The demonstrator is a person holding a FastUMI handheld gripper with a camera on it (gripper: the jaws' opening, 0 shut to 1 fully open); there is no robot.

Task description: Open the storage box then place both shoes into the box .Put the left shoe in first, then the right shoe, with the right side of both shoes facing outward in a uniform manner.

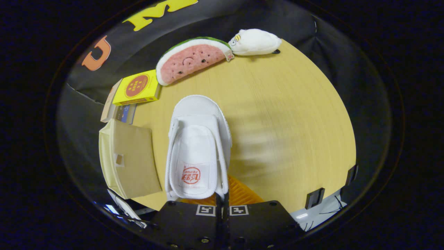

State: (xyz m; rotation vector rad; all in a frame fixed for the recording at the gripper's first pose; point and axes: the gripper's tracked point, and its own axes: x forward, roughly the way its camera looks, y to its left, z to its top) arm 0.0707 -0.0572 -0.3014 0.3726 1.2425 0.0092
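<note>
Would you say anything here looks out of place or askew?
Nothing looks damaged or spilled. The gripper is shut on the white shoe, holding it above the table, beside the storage box.

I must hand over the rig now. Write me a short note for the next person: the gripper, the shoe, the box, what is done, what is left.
Gripper: fingers shut on the white shoe at its heel rim, shoe held out ahead over the table.
Storage box: beside the shoe, on the table's edge; open or not, cannot tell.
Done: one shoe picked up.
Left: put it in the box, then the other shoe, right sides outward.
</note>
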